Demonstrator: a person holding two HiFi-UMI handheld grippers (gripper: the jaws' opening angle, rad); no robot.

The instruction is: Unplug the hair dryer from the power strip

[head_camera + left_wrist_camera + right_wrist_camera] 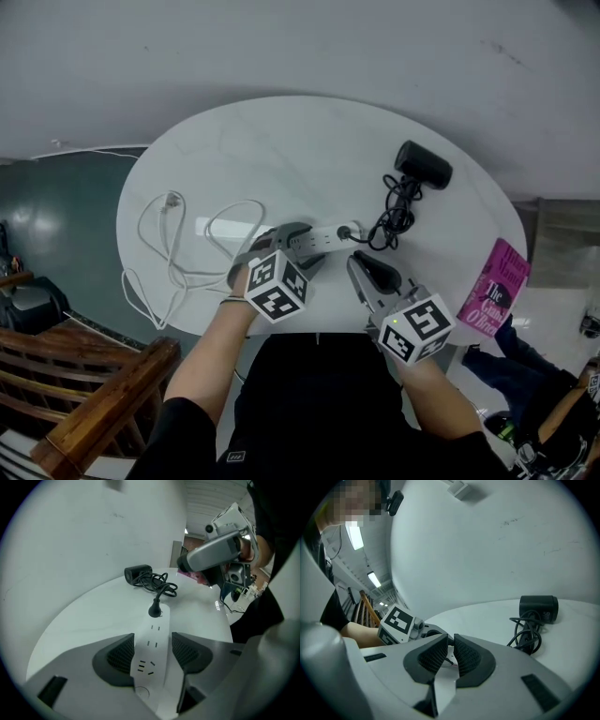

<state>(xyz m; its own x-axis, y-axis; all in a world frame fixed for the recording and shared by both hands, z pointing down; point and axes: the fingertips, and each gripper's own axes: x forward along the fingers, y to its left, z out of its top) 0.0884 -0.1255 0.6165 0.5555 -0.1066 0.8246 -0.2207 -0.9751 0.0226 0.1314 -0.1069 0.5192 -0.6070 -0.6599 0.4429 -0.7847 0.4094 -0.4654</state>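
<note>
On the white oval table (281, 150) lies a white power strip (323, 236); a black plug (349, 232) sits in its right end. The plug's coiled cord (398, 211) runs to the black hair dryer (424, 164) farther back. My left gripper (302, 244) is open and straddles the strip (151, 660), one pad on each side; the plug (155, 609) stands in the far socket beyond its tips. My right gripper (356, 262) is shut with nothing in it and hovers just in front of the plug. From it I see the hair dryer (539, 607) and cord (527, 637).
The strip's own white cable (178, 244) loops over the table's left side. A pink book (495, 289) lies at the right edge. A wooden chair (84, 394) stands at the lower left, and a white wall rises behind the table.
</note>
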